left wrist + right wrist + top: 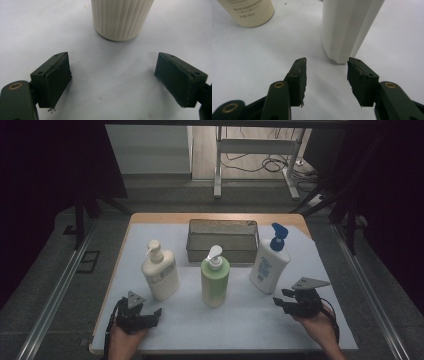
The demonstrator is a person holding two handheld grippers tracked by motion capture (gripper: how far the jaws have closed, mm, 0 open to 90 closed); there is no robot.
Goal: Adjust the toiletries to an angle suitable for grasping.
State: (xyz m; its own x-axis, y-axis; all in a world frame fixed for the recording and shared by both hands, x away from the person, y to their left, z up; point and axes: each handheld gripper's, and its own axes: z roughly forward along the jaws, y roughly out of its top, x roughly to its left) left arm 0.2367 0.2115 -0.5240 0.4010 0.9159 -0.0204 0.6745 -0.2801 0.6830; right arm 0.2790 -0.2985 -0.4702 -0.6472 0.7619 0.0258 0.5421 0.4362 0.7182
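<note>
On the white sheet (240, 320) over the wooden table (150, 217): three pump bottles stand upright in a row, with a grey wire-mesh basket (222, 240) behind the middle one. Basket interior is too dark to read.

Left gripper (150, 316) sits in front of the cream ribbed pump bottle (160, 272), jaws spread wide, nothing between them. In the left gripper view only that bottle's ribbed base (121, 17) shows; the top is cut off at the frame edge.

Right gripper (281, 298) sits just in front of the white bottle with blue flip-top cap (270, 262), jaws part open, gap empty, pads clear of the bottle. In the right gripper view the bottle's lower body (348, 27) is just beyond the jaw tips; cap and label are cut off.

Light green pump bottle with white head (215, 277) stands between the other two, well apart from both grippers.

Writing: blue print on the white bottle's label and small dark lines on the cream bottle (249, 11), both too blurred to read. No brand legible.
</note>
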